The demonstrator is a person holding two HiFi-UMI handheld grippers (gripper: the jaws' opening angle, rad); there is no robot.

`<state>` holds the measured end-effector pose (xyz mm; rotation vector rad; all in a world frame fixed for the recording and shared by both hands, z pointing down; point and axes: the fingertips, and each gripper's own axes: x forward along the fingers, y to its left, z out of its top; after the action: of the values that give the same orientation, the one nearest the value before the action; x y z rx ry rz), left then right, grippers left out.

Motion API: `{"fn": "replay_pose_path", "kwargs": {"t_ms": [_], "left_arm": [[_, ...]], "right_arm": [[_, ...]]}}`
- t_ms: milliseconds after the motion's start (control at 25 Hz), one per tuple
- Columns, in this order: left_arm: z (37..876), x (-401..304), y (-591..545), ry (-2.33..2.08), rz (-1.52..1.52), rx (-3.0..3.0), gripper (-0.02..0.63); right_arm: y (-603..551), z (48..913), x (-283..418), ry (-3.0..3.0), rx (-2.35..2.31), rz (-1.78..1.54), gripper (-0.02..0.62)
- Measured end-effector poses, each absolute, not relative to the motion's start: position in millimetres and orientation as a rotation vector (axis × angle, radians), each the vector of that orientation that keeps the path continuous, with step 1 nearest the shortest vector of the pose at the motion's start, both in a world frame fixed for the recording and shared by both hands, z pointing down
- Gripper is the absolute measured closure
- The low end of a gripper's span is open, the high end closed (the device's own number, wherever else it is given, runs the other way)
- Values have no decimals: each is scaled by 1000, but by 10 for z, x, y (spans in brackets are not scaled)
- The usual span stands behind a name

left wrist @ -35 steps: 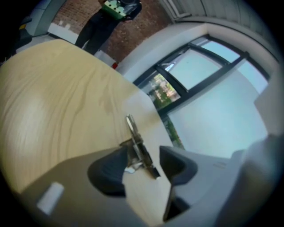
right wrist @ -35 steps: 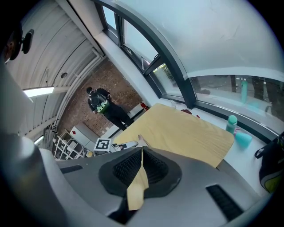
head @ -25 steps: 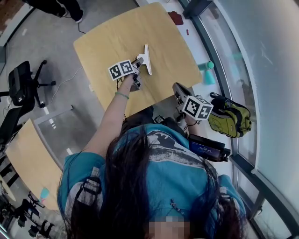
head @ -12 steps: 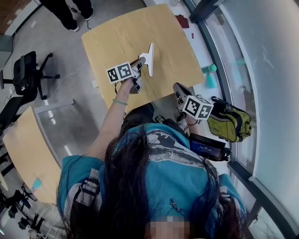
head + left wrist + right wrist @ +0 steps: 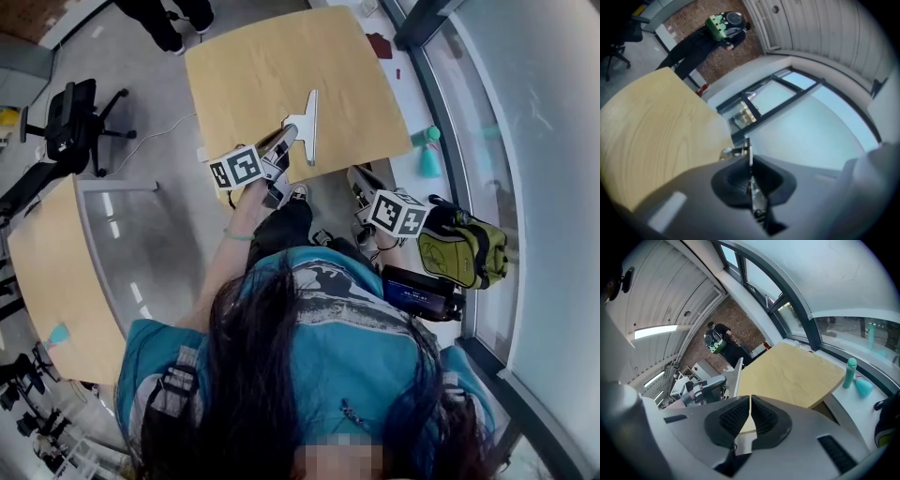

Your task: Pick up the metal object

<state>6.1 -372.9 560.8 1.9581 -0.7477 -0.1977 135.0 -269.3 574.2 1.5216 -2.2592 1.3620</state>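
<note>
The metal object (image 5: 307, 125) is a pale T-shaped bracket. My left gripper (image 5: 286, 136) is shut on its stem and holds it over the near edge of the wooden table (image 5: 253, 66). In the left gripper view the bracket (image 5: 748, 152) shows as a thin edge pinched between the pads of that gripper (image 5: 750, 180). My right gripper (image 5: 357, 180) hangs off the table's near right side, shut with nothing in it. In the right gripper view its pads (image 5: 750, 416) meet, and the bracket (image 5: 733, 378) and the left gripper (image 5: 705, 387) show beyond them.
A teal bottle (image 5: 427, 150) and a yellow-green backpack (image 5: 464, 244) sit on the floor at the right by the window. A second table (image 5: 56, 272) stands at the left and an office chair (image 5: 70, 117) behind it. A person (image 5: 173, 14) stands beyond the table.
My left gripper has shut on the bracket, which lay on the table, and has brought it back toward the table's near edge. The right gripper has barely moved.
</note>
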Motion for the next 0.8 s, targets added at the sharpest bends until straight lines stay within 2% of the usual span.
{"fn": "replay_pose_path", "kwargs": {"t_ms": [360,800], "left_arm": [[5392,147,-2247,-821,-325,1934,604],[5483,-34,-901,-955,-357,1841,604]], "right_arm": [[-1692,5756,1548,-2339,1408,1339,577],[-724,5836,1251,-2400,1169,1359,575]]}}
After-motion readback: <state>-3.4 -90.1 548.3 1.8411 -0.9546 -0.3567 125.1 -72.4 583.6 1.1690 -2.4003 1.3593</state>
